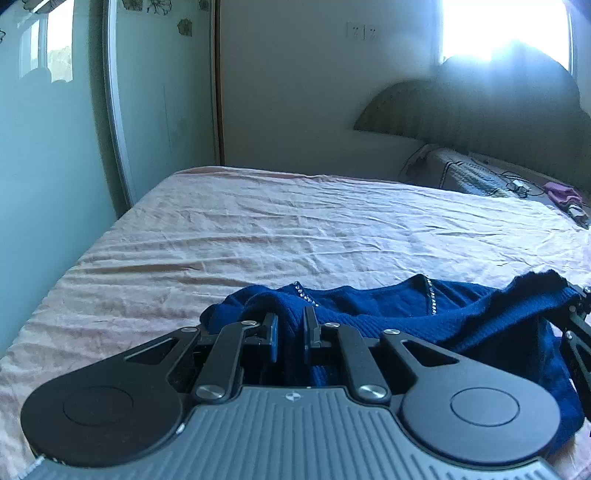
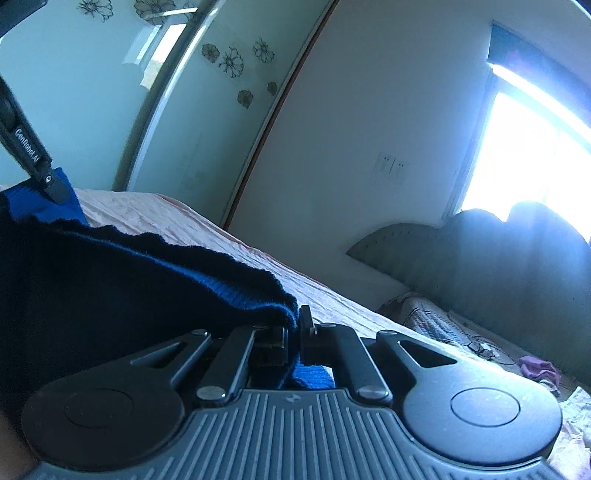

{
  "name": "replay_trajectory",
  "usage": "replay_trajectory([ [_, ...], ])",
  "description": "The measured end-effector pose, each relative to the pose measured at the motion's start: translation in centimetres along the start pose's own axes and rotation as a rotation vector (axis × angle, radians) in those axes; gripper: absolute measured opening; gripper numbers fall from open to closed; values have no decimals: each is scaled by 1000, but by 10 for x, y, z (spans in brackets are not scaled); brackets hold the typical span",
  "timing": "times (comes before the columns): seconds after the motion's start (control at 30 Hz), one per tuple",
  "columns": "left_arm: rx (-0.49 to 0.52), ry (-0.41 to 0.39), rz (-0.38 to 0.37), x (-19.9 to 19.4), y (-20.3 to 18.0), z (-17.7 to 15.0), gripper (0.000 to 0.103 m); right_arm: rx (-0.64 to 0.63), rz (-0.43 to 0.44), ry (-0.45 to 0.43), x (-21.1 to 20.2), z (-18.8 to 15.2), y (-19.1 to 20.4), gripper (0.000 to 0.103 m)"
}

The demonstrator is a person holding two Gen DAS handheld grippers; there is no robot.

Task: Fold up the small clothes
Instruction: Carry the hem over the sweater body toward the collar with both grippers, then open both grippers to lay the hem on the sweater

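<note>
Left gripper (image 1: 291,334) and right gripper (image 2: 294,334) each pinch a fold of the blue sweater (image 1: 388,310), held up between them over the pink bed (image 1: 258,229). Its lower part hangs hidden behind the tools.

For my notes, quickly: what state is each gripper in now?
Left gripper: closed on the dark blue knitted sweater.
Right gripper: closed on the same sweater's edge.

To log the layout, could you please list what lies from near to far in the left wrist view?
Left tongs → blue sweater → pink sheet → headboard → window.
</note>
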State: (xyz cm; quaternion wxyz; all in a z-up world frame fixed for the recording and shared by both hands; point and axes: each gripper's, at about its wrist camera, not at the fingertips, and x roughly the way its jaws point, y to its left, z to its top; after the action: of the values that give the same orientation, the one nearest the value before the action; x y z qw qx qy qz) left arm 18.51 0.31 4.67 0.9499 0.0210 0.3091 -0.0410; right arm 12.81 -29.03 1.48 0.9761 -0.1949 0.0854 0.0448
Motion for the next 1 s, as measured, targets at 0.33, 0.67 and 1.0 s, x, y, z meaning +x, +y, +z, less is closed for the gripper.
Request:
replay_trajectory([
  [0.33,-13,81,9,60,3,10,18,33,48,90,61,1,-9,6],
  [0.67,-58,47,130,74,23,17,56,31,71,177,103,-4,-7,6],
  [1.0,42,82,88,43,39,1,59,39,84,244,120,-20,-5,11],
])
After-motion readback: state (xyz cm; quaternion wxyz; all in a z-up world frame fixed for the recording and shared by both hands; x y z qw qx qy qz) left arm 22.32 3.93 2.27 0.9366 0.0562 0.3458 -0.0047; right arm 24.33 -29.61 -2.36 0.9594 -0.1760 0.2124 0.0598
